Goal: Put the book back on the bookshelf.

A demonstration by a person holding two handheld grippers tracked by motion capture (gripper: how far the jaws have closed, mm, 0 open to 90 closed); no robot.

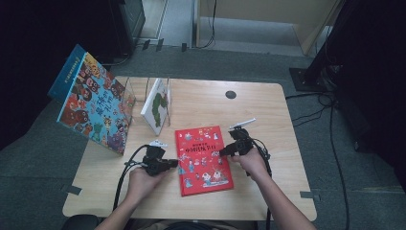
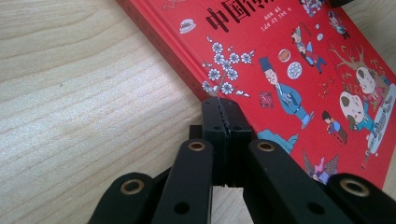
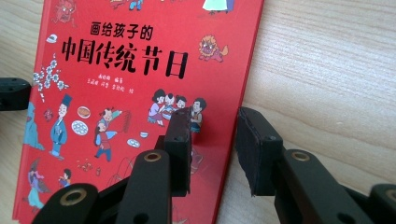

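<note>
A red picture book [image 1: 203, 158] with black Chinese title lettering lies flat in the middle of the wooden table [image 1: 268, 120]. My left gripper [image 1: 175, 163] lies low at the book's left edge. In the left gripper view its jaws [image 2: 223, 105] are pressed together with nothing between them, their tips touching the spine of the red book [image 2: 289, 51]. My right gripper [image 1: 224, 152] is at the book's right edge. In the right gripper view it [image 3: 215, 128] stands open: one finger [image 3: 180, 140] lies over the red cover [image 3: 116, 93], the other over bare wood beside the edge.
A large blue illustrated book [image 1: 93, 103] leans upright at the table's left back. A white book with a green picture [image 1: 155, 105] stands in a clear rack beside it. A black round cap [image 1: 231, 94] sits at the back. Cables trail from both grippers.
</note>
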